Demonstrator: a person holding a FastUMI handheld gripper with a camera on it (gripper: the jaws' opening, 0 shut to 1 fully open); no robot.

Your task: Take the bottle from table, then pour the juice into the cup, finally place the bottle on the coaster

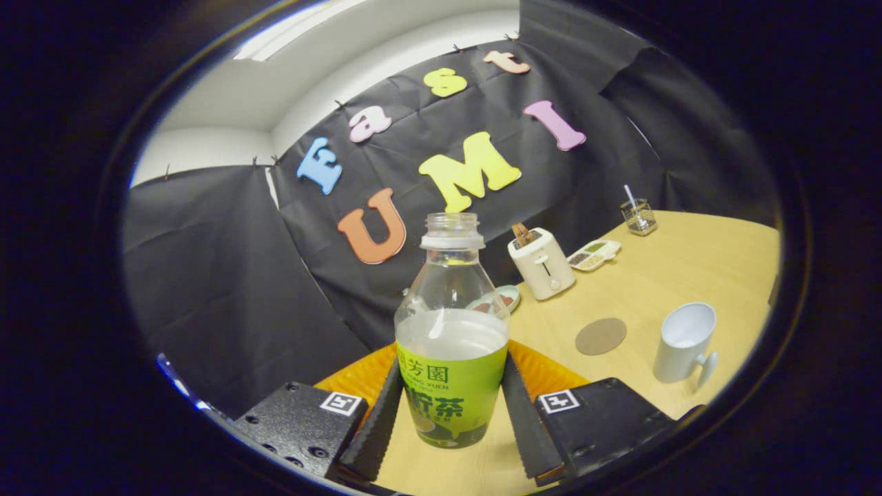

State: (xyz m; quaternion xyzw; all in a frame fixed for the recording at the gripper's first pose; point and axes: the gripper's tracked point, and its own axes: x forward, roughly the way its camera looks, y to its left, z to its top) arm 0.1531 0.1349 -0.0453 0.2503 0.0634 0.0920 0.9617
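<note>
The tool [451, 413] was pinching the bottle [451, 365], one finger [377, 420] pressed against each side of the green label, so the bottle sat between the fingers and rose well above them. The bottle was uncapped, clear in its upper part, and held a pale liquid whose level lay just above the label's top edge. The whole scene appeared tilted, with the surface [689, 269] sloping away beyond the tool; the bottle's base looked lifted off the surface, though that could not be told for certain. Beyond the fingers and off to the right-hand finger's side lay a round brown coaster [601, 336], flat on the surface and apart from everything else. Further out on that same side stood a white cup [684, 343] with its handle turned toward the tool, near the coaster but not touching it. Behind the bottle, part of a small dish [506, 298] peeked out at its shoulder. Beyond the coaster stood a cream toaster [541, 263] with something brown sticking out of its slot, and just beside it lay a tray [594, 255] with several compartments. Furthest away, near the black cloth wall [227, 275], stood a clear holder [639, 216] with a thin stick in it. An orange mat [544, 372] showed just behind the fingers.
</note>
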